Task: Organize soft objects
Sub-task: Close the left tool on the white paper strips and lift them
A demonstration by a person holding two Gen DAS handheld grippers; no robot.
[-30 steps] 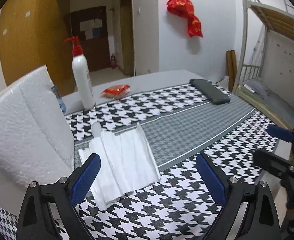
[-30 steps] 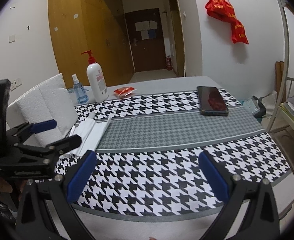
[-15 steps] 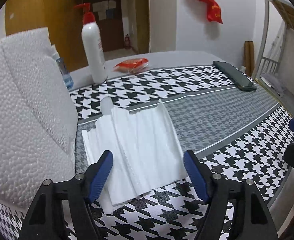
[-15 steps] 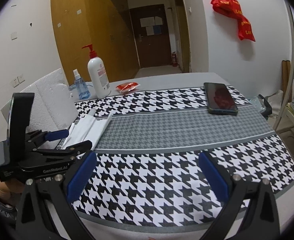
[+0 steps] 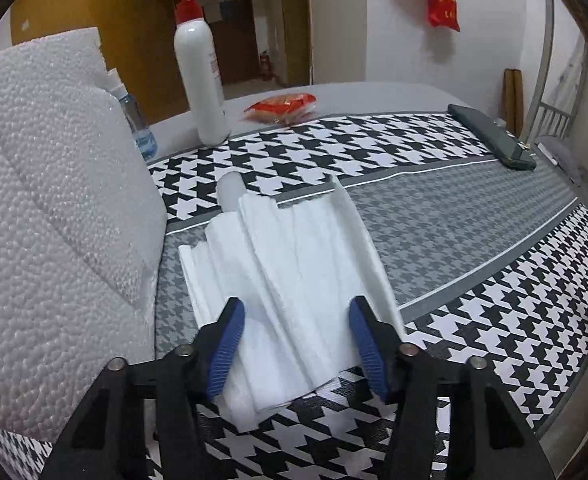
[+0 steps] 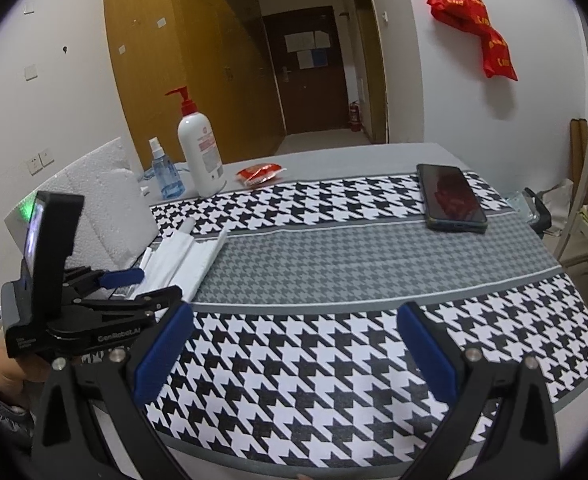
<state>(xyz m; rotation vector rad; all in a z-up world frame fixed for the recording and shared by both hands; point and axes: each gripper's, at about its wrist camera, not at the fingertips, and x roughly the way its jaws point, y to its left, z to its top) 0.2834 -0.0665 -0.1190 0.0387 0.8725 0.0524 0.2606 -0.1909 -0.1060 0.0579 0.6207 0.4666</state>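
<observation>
Table under a houndstooth cloth. Big white foam sheet stands on edge along its left side; the stack of white tissue sheets lies flat on the grey band just beside the foam, near end overhanging onto the checked part.

Step in hand, as I read it: left gripper pinching the near end of the stack. Jaws are closing, roughly half open, tissue between the blue pads but not visibly squeezed yet, so nothing held so far. Right gripper hangs wide open over the front of the table, empty, well apart from the tissue.

To do it well:
- sheets are fanned, not squared; close across the whole width or the outer layers slip out
- keep tips low so the bottom sheet is caught, without dragging the cloth
- soft stack will droop, so lift slowly, or support the far end with the right

Orientation: long axis runs from the near table edge away toward the pump bottle, leaning slightly left in the left wrist view. Near end sits between the jaws; the far end is spread wider and ragged. A small pale cylinder lies at that far end, identity unclear.
</observation>
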